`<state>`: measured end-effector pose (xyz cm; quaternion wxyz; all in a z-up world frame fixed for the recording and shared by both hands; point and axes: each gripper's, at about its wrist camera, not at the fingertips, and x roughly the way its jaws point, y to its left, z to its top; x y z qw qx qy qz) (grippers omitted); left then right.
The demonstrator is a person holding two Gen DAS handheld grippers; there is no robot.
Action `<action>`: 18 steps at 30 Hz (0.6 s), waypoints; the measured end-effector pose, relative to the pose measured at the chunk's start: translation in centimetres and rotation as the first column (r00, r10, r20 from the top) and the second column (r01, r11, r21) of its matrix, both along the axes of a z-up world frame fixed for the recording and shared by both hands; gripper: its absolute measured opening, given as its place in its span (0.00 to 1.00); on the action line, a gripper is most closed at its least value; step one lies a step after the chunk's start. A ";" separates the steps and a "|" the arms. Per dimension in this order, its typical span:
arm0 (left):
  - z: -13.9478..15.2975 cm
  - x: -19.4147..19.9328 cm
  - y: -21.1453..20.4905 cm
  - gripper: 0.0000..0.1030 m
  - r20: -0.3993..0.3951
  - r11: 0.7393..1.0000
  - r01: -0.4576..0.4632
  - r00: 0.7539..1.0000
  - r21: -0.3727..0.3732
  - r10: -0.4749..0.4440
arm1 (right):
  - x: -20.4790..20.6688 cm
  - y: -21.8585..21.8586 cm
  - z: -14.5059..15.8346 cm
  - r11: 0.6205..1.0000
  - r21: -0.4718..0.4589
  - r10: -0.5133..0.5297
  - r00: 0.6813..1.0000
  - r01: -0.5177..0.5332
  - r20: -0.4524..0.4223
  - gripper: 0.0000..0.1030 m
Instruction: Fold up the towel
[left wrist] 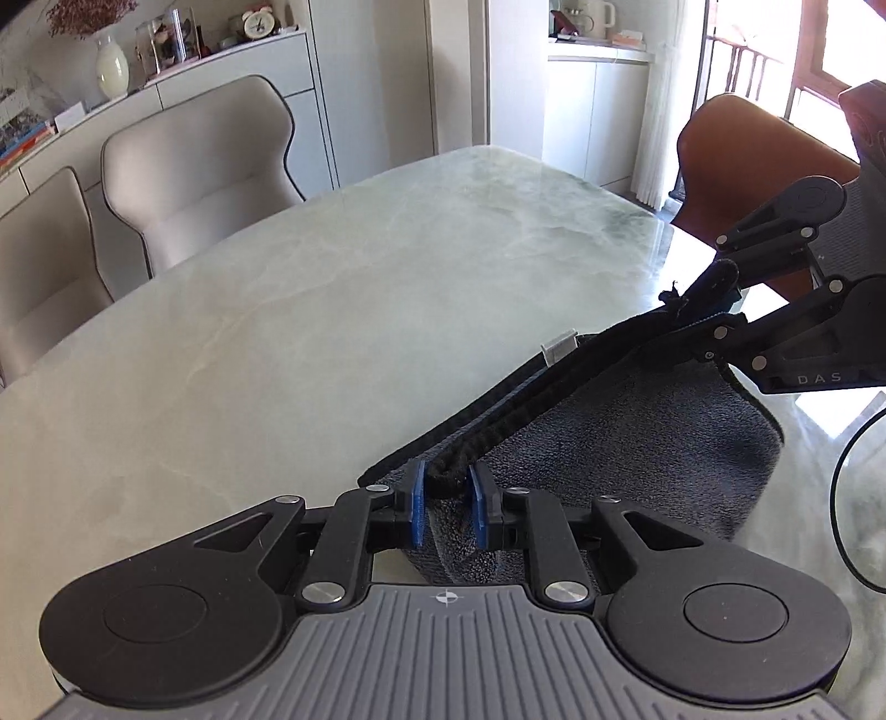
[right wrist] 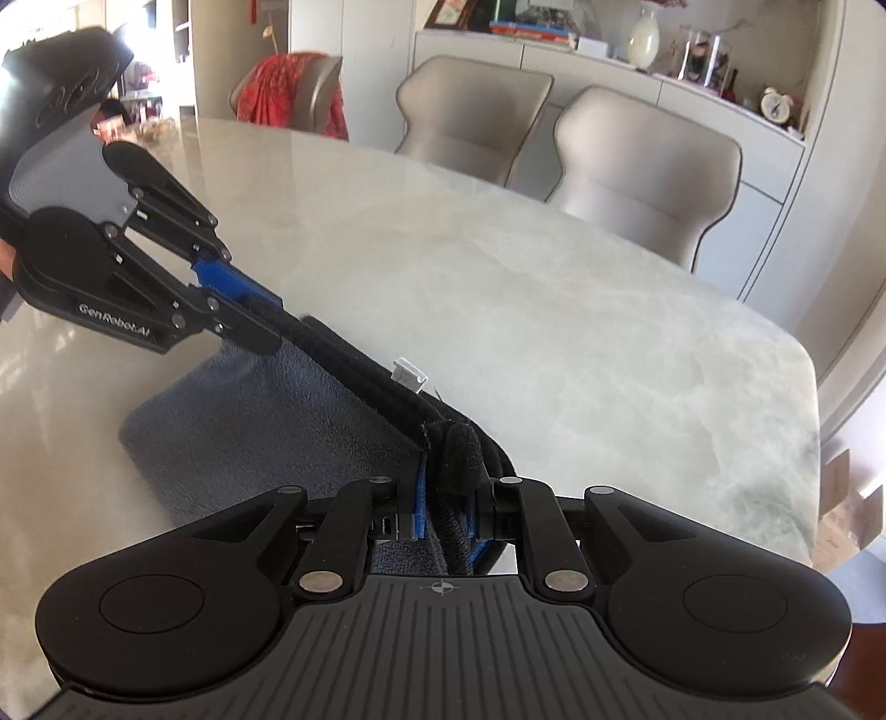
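at the bottom centre of the left wrist view, the left gripper has its blue pads closed on the thick black hem of the dark grey towel; a small gap shows beside the right pad, but the hem sits between the two. in the right wrist view, also at the bottom centre, the right gripper is closed tight on a bunched corner of the same towel, and the cloth bulges out above the pads.

the hem runs taut between the two grippers, a diagonal line from lower centre to the right in the left view and from lower centre to upper left in the right view. the towel hangs down from this edge, with its lower part resting on the pale marble table. a small white label stands up from the hem, near the middle of it.

a black cable curves at the right edge of the left view. behind the table stand two beige chairs, and a brown chair in the upper right of the left view. a white cabinet with a vase and a clock is farthest, at the upper left.
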<state>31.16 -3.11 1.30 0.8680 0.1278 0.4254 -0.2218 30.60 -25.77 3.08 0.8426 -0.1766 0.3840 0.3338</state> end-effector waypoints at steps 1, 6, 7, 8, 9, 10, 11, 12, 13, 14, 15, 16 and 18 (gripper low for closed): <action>-0.3 0.3 0.0 0.17 -0.006 1.000 -0.002 1.000 -0.001 0.002 | 0.2 0.1 -0.2 1.000 -0.002 -0.001 1.000 0.001 -0.002 0.13; -1.0 1.2 0.2 0.17 -0.011 1.000 -0.008 1.000 -0.005 0.008 | 1.2 0.1 -0.9 1.000 0.008 -0.010 1.000 0.010 -0.010 0.13; -1.1 1.3 0.2 0.17 -0.013 1.000 -0.008 1.000 -0.004 0.008 | 1.4 0.1 -1.0 1.000 0.008 -0.011 1.000 0.011 -0.012 0.13; -1.2 1.4 0.2 0.17 -0.012 1.000 -0.010 1.000 -0.003 0.010 | 1.6 0.2 -1.2 1.000 0.009 -0.012 1.000 0.012 -0.012 0.13; -1.3 1.5 0.2 0.17 -0.008 1.000 -0.013 1.000 -0.002 0.013 | 1.8 0.1 -1.2 1.000 0.010 -0.012 1.000 0.012 -0.013 0.13; -1.4 1.5 0.3 0.17 -0.003 1.000 -0.018 1.000 -0.004 0.018 | 2.0 0.2 -1.3 1.000 0.011 -0.012 1.000 0.012 -0.011 0.13; -1.4 1.5 0.3 0.17 0.001 1.000 -0.021 1.000 -0.006 0.021 | 2.0 0.2 -1.3 1.000 0.013 -0.012 1.000 0.012 -0.009 0.13; -1.3 1.3 0.4 0.17 0.010 1.000 -0.026 1.000 -0.007 0.026 | 2.1 0.2 -1.2 1.000 0.016 -0.012 1.000 0.012 -0.007 0.13; -1.3 1.2 0.5 0.17 0.019 0.999 -0.031 0.999 -0.009 0.031 | 2.2 0.1 -1.2 1.000 0.020 -0.013 1.000 0.013 -0.002 0.13; -1.2 1.2 0.6 0.17 0.027 0.999 -0.037 0.999 -0.012 0.037 | 2.2 0.1 -1.2 1.000 0.024 -0.014 1.000 0.014 0.002 0.13; -1.2 1.1 0.7 0.17 0.035 0.999 -0.044 0.998 -0.015 0.044 | 2.1 0.1 -1.1 1.000 0.027 -0.016 1.000 0.016 0.008 0.13; -1.1 1.0 0.8 0.17 0.042 0.998 -0.051 0.998 -0.021 0.052 | 2.2 0.1 -1.1 0.999 0.032 -0.018 1.000 0.018 0.011 0.13; -1.3 1.0 0.9 0.18 0.043 0.998 -0.057 0.997 -0.022 0.058 | 2.4 0.1 -1.2 0.999 0.036 -0.023 1.000 0.023 0.010 0.13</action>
